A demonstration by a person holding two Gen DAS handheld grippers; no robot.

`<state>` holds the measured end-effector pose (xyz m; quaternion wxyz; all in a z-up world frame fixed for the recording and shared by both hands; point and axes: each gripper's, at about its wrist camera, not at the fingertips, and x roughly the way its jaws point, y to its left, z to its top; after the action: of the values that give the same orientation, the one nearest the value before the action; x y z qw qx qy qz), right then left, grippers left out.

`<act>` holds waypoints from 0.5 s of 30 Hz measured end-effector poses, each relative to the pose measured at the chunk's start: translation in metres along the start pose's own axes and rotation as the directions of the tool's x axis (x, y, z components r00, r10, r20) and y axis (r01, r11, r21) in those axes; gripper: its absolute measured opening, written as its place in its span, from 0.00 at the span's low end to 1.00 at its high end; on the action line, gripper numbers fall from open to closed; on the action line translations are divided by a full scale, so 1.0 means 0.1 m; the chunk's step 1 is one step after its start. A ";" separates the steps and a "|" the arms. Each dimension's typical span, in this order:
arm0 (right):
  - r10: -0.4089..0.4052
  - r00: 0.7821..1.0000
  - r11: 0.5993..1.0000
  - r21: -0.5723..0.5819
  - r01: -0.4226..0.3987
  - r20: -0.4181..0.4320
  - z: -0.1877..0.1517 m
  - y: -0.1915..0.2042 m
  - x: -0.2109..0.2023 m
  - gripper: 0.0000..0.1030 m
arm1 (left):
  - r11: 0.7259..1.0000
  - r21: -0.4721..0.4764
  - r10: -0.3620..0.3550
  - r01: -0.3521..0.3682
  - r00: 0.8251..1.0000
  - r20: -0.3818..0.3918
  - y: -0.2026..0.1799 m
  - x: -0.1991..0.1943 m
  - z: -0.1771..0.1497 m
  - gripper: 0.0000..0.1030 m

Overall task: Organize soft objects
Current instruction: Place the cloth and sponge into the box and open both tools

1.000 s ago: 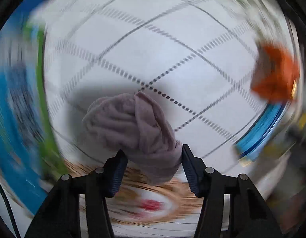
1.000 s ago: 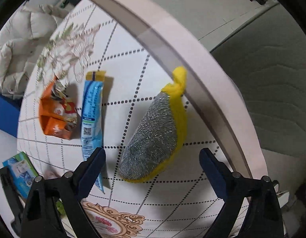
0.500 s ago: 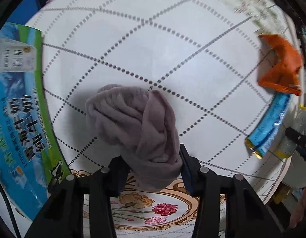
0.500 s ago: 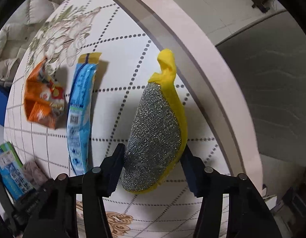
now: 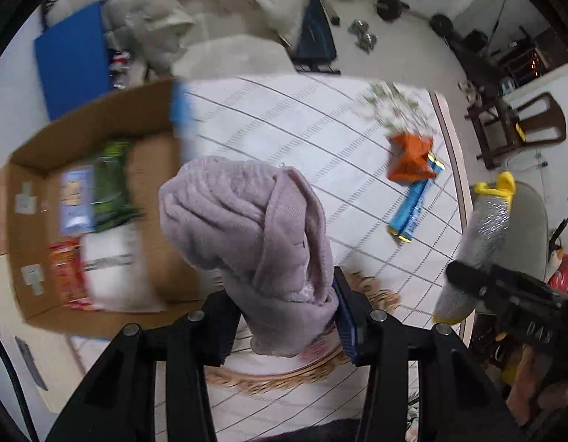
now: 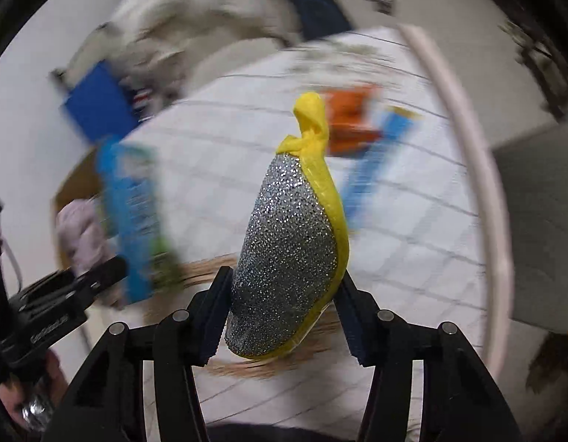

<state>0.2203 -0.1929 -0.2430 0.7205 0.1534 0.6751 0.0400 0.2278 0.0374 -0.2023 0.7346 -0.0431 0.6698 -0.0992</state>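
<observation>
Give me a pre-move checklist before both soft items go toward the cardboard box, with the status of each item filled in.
1. Left gripper shut on the purple towel: ok, cloth pinched between both fingers.
2. Right gripper shut on the yellow scrubber: ok, fingers press both sides.
3. Both items clear of the table: ok, both are held above it.
4. Cardboard box open: ok, top open, packets inside.
5. Free room in the box: cannot tell, interior blurred and partly hidden by the towel.
6. Orange packet and blue packet away from the box: ok, both lie far across the table.
</observation>
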 end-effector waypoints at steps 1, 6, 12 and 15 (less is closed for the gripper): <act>0.027 1.000 0.999 -0.029 -0.027 -0.002 -0.01 0.22 -0.01 0.55 | 1.000 -0.011 0.010 -0.010 1.000 0.006 0.13 -0.08 0.03 0.41; 0.096 0.995 0.974 -0.203 -0.101 -0.034 -0.13 1.44 0.09 0.55 | 0.988 -0.096 0.125 -0.124 0.992 0.008 1.15 -0.30 0.01 0.41; 0.000 0.995 0.952 -0.306 -0.030 -0.099 -0.14 2.34 0.76 0.55 | 0.958 -0.196 0.191 -0.207 0.977 -0.098 2.25 -0.03 0.10 0.41; -0.065 0.990 0.944 -0.329 0.021 -0.123 -0.07 2.58 1.09 0.55 | 0.959 -0.191 0.182 -0.211 0.971 -0.158 2.55 0.24 0.33 0.41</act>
<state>0.2616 0.0824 -0.2768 0.6902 0.0141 0.7087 0.1456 0.2850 0.2798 -0.2723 0.6839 -0.0454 0.7269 0.0418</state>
